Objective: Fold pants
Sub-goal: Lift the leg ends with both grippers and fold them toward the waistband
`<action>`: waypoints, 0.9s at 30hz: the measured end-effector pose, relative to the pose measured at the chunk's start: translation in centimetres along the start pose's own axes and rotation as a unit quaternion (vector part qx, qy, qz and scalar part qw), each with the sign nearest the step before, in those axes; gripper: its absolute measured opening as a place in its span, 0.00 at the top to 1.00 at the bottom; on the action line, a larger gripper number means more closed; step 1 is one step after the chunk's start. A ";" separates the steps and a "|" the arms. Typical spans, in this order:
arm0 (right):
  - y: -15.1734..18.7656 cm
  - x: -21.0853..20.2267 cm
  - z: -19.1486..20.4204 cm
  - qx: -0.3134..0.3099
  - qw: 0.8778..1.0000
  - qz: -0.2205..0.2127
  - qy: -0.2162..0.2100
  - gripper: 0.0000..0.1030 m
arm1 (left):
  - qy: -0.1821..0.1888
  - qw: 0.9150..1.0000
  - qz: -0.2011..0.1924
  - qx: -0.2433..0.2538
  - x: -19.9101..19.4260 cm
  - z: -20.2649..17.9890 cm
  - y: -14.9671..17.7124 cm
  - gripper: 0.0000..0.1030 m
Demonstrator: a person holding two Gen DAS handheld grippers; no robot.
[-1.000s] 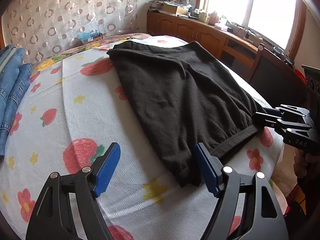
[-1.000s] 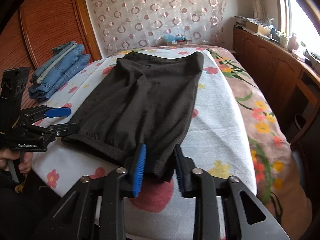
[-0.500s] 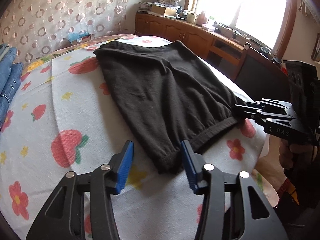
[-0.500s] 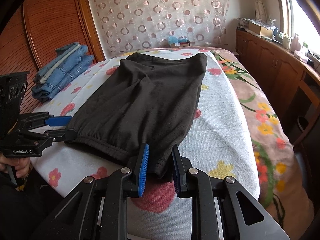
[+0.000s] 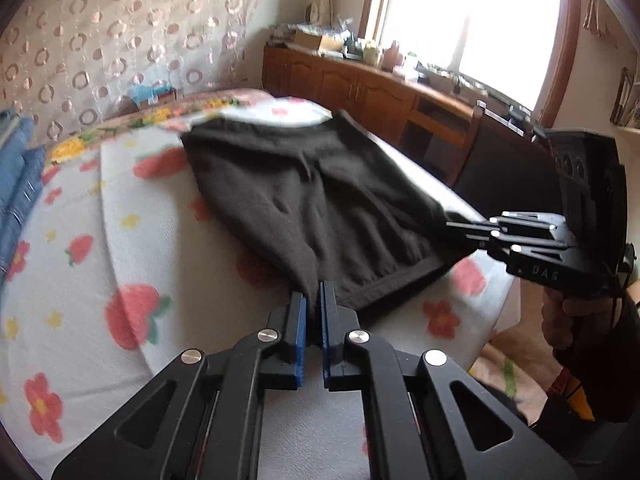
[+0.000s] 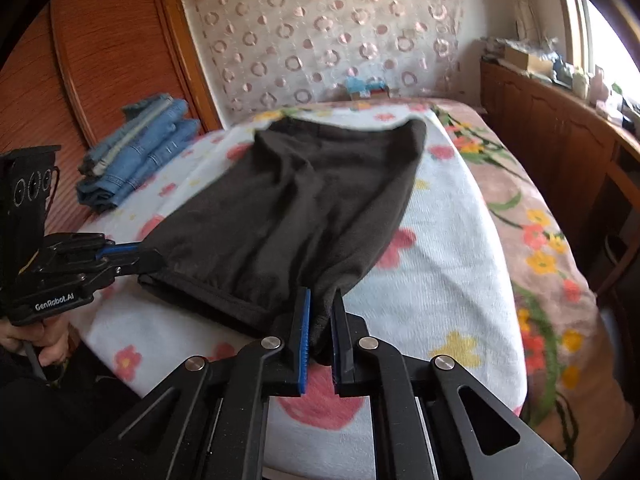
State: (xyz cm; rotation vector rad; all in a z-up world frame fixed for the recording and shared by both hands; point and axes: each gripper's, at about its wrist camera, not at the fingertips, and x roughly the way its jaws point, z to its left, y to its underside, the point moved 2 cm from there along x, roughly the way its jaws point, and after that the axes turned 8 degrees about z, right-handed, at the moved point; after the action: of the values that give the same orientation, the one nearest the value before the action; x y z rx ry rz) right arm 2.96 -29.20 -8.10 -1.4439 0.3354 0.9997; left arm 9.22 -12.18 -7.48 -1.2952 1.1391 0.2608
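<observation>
One pair of black pants (image 5: 320,200) lies flat on the flowered bed cover (image 5: 80,280), hem end nearest. Two grippers each pinch one hem corner: the left gripper (image 5: 313,300) clamped on the left corner, the right gripper (image 6: 320,312) clamped on the other. One stack of folded jeans (image 6: 136,160), perhaps three pairs, sits well apart by the wardrobe.

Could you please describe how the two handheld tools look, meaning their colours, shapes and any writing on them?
Both are black plastic with angular, cut-out linkage arms, silver round pins and blue pads inside the fingers. The left tool shows white lettering "GenRobot.AI" in the right wrist view. The right tool shows "DAS", with a boxy black housing above its grip.
</observation>
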 end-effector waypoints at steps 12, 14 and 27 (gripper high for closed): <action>-7.3 -8.4 4.6 -0.066 0.991 -0.116 -0.023 0.93 | -0.032 0.992 -0.124 0.009 -11.4 0.6 -5.6 0.93; -8.7 -9.8 5.4 -0.074 0.988 -0.134 -0.029 0.93 | -0.039 0.989 -0.143 0.010 -13.4 0.8 -6.6 0.93; -19.7 -7.1 8.0 -0.109 0.981 -0.152 -0.041 0.94 | -0.128 0.974 -0.186 -0.017 -15.9 8.4 -14.3 0.93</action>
State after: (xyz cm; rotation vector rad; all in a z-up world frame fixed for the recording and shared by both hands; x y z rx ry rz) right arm 10.38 -21.05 11.44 -1.5888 -0.0593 0.8612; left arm 16.23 -3.06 12.36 -1.4318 0.6602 0.1638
